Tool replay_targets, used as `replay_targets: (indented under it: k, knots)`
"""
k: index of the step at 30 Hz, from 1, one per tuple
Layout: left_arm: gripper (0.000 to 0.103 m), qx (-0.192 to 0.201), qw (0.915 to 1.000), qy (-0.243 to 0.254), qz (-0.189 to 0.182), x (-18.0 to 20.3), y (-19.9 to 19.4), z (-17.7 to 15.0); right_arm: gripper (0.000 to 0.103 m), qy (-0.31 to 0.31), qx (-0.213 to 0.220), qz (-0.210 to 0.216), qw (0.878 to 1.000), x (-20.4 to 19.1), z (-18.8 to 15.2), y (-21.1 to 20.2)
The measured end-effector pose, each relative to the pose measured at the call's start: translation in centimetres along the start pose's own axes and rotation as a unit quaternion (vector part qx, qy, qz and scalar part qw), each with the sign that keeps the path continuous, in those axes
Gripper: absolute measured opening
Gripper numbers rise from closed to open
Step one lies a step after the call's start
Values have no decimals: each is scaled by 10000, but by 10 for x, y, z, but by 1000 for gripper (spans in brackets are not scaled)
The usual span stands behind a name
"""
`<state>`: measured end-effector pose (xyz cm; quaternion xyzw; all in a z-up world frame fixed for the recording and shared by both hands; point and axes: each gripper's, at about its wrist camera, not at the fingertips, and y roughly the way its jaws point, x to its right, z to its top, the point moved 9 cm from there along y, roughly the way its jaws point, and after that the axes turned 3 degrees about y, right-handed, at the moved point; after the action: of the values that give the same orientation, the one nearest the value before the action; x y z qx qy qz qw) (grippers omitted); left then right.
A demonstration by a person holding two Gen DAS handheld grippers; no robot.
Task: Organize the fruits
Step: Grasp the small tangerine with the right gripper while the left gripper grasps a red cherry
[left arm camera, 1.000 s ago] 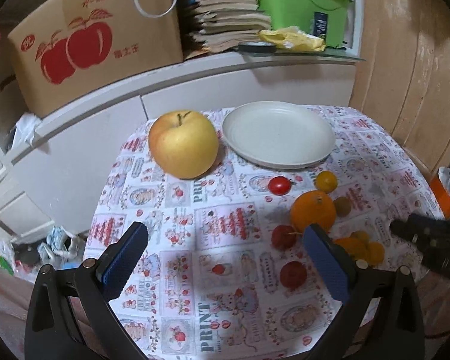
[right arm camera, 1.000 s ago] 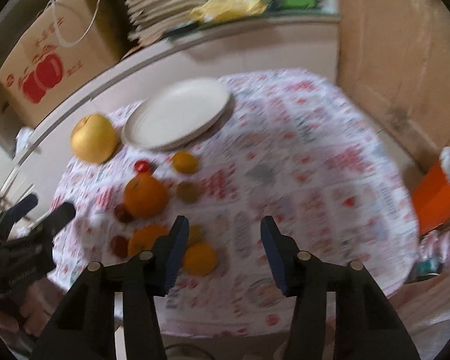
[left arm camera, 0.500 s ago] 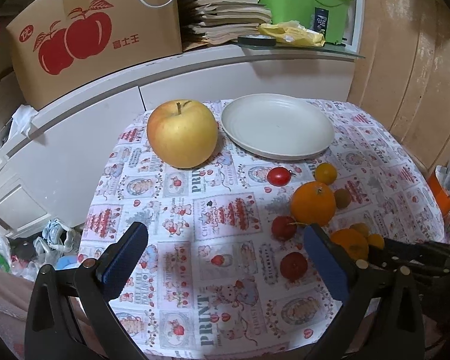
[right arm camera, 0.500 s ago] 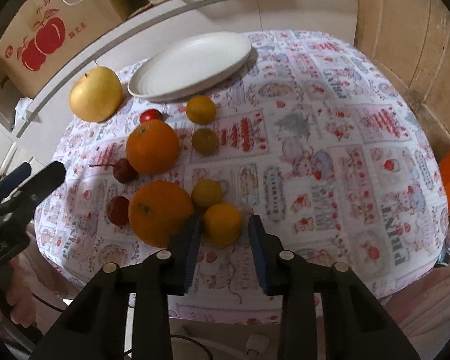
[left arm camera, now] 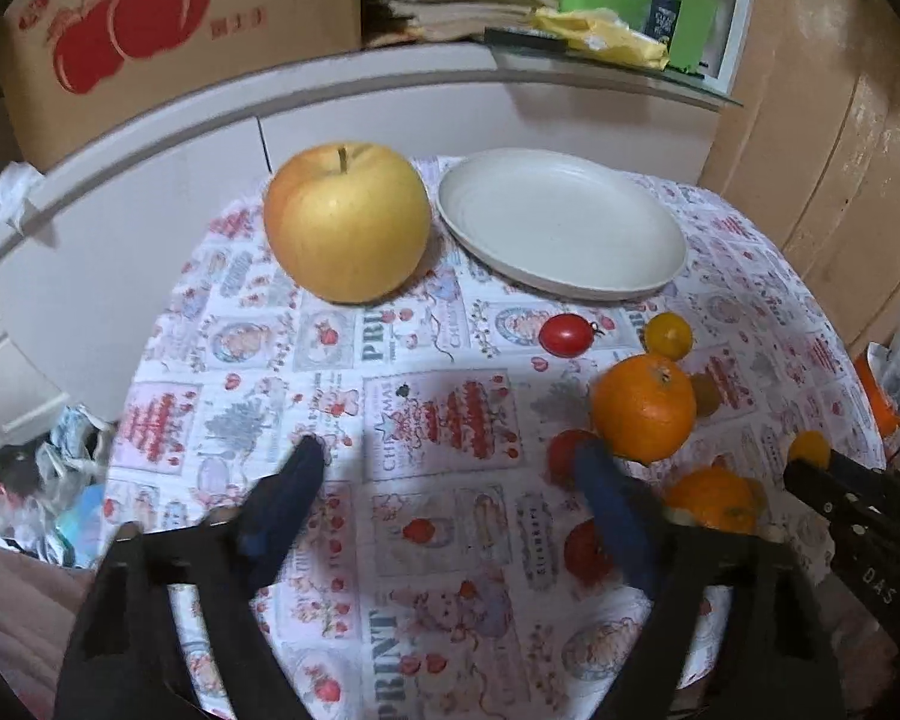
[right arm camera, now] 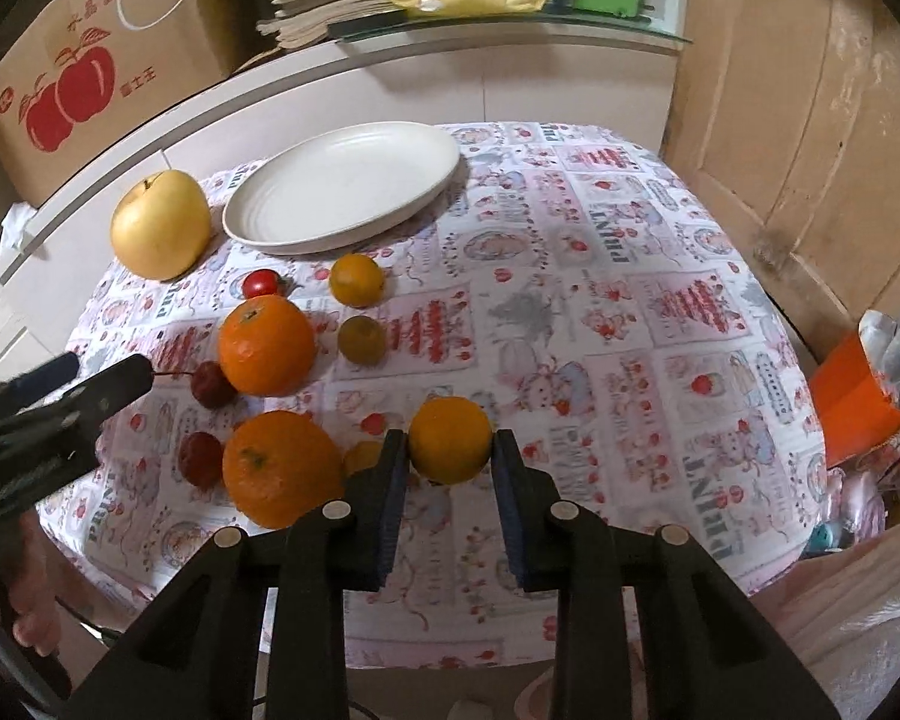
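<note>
Right jaws — tight on small orange (right arm camera: pixel 449 439)

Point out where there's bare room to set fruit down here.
The white plate is bare, and so is the cloth between it and the wooden door. The near-left side is crowded: oranges, cherry tomatoes and both grippers.

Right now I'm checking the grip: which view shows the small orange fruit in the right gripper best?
The right wrist view: the small orange fruit sits clamped between the right gripper pads. The left wrist view shows only a sliver.
</note>
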<state>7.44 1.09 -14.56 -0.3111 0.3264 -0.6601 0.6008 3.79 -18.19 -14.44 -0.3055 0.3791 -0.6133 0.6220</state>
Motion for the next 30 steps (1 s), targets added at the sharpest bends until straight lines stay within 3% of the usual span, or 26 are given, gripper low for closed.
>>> replay_targets:
  k: [6, 9, 14, 15, 16, 19, 30]
  knots:
    - [61, -330, 9961, 162, -801, 29, 11, -10, 30, 2, 39, 29, 10000, 1, 2, -1]
    - [56, -522, 9937, 243, -964, 41, 19, -15, 30, 44, 26, -15, 10000, 4, 1, 0]
    - [56, -613, 9926, 514, -915, 52, 26, -14, 30, 135, 9, -12, 9999, 10, 2, 0]
    - [51, -615, 9928, 532, -883, 53, 28, -13, 30, 145, 16, -15, 9999, 11, 2, -1]
    - [40, -621, 9928, 519, -880, 53, 29, -11, 30, 159, 19, -11, 9999, 11, 2, -1]
    - [28, -616, 9938, 470, -798, 51, 34, -8, 30, 201, 13, 1, 9998, 13, 2, -1]
    - [27, -558, 9944, 438, -784, 51, 35, -8, 30, 204, 58, 40, 9998, 11, 4, -4]
